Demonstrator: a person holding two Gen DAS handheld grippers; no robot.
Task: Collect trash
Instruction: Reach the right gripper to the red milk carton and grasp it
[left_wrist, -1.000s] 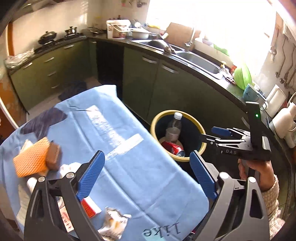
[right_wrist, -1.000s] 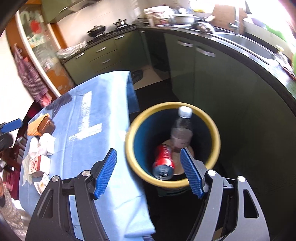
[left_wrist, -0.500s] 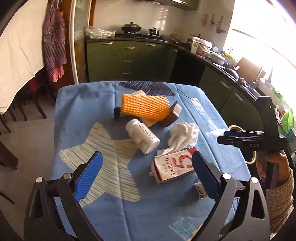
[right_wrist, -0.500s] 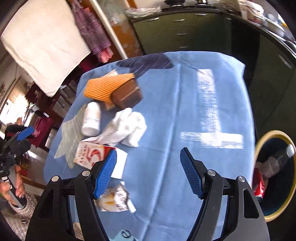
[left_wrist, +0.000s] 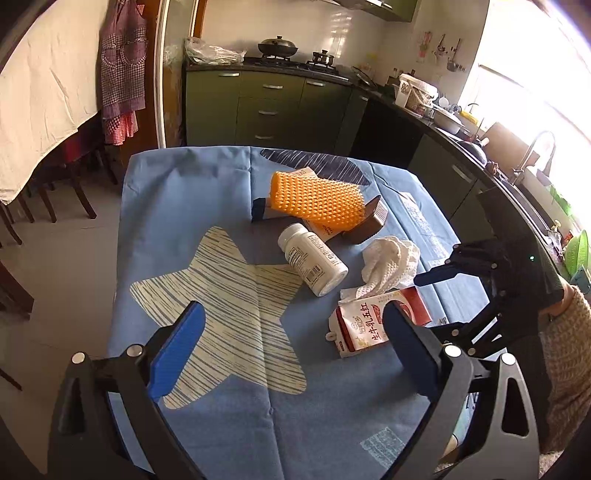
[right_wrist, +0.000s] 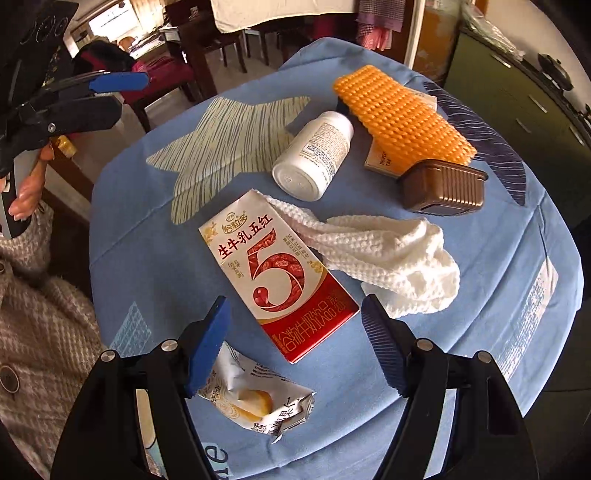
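Above milk carton (right_wrist: 280, 280), right gripper (right_wrist: 295, 343) hovered, jaws wide, empty; best lowered squarely astride carton, clear of white cloth (right_wrist: 388, 258).

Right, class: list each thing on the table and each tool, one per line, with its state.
Carton: lying flat.
Bottle: on its side, capped.
Towel: crumpled.
Wrapper: torn open.
Brown box: shut.
Left tool: open, empty.
Right tool: open, above carton.
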